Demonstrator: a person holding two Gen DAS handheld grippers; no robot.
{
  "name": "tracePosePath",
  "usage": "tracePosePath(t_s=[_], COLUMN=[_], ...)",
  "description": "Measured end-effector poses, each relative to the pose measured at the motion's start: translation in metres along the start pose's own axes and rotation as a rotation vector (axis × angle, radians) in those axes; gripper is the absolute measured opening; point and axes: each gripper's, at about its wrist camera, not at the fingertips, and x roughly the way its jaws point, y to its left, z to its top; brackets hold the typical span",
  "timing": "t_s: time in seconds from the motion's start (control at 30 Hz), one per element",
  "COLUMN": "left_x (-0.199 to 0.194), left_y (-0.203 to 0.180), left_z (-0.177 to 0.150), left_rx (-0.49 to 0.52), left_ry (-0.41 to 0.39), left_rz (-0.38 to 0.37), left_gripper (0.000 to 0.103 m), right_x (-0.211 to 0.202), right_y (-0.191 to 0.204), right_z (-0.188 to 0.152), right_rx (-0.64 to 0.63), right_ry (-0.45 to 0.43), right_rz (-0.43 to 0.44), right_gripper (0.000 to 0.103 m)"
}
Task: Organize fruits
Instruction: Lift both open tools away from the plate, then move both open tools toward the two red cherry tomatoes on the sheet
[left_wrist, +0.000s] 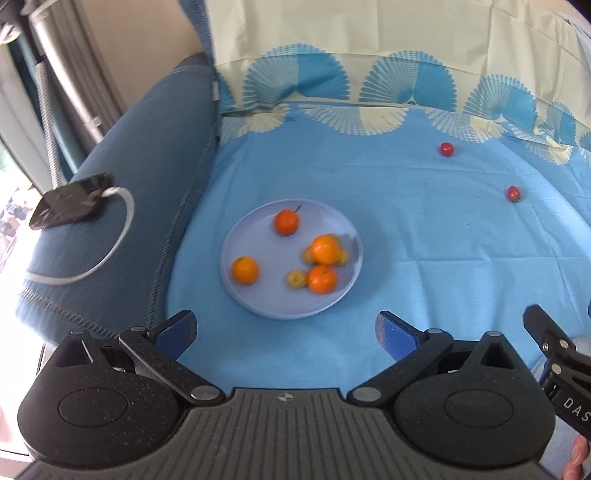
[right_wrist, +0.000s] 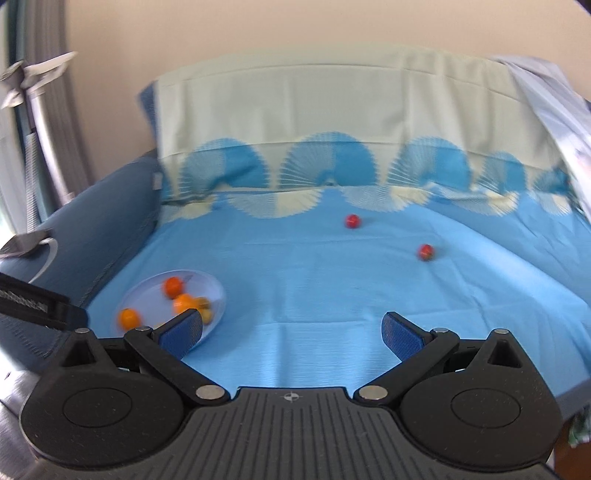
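Note:
A pale blue plate (left_wrist: 243, 236) lies on the blue cloth ahead of my left gripper (left_wrist: 286, 332), which is open and empty just short of it. On the plate are several oranges (left_wrist: 325, 250) and a few small yellow fruits (left_wrist: 296, 278). Two small red fruits lie loose on the cloth, one far back (left_wrist: 446, 149) and one to the right (left_wrist: 513, 193). In the right wrist view my right gripper (right_wrist: 291, 334) is open and empty, with the plate (right_wrist: 210, 286) at its left finger and the red fruits (right_wrist: 352, 220) (right_wrist: 426, 252) well ahead.
A dark blue cushion (left_wrist: 147, 192) borders the cloth on the left, with a black device (left_wrist: 70, 201) and a white cable (left_wrist: 122, 221) on it. A patterned cream and blue cloth (left_wrist: 369, 55) rises at the back. The right gripper's body (left_wrist: 554, 350) shows at the lower right.

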Motion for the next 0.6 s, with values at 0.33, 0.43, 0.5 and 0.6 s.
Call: tracePosePath(t_s=[0.33, 0.43, 0.5, 0.6], left_x=[0.054, 0.089, 0.120, 0.169], left_y=[-0.109, -0.143, -0.164, -0.193], left_z=[0.082, 0.113, 0.135, 0.166], left_rx=[0.160, 0.178, 0.179, 0.173], left_ry=[-0.080, -0.085, -0.072, -0.047], left_rz=[-0.060, -0.089, -0.111, -0.136], left_gripper=[0.103, 0.103, 0.103, 0.103], right_x=[0.064, 0.097, 0.124, 0.170], right_y=[-0.095, -0.121, -0.138, -0.160], right_z=[0.010, 0.016, 0.021, 0.030], right_rx=[0.165, 0.195, 0.220, 0.255], right_ry=[0.016, 0.022, 0.028, 0.035], right_rz=[-0.253, -0.317, -0.347, -0.358], right_gripper=[0.102, 0.102, 0.102, 0.102])
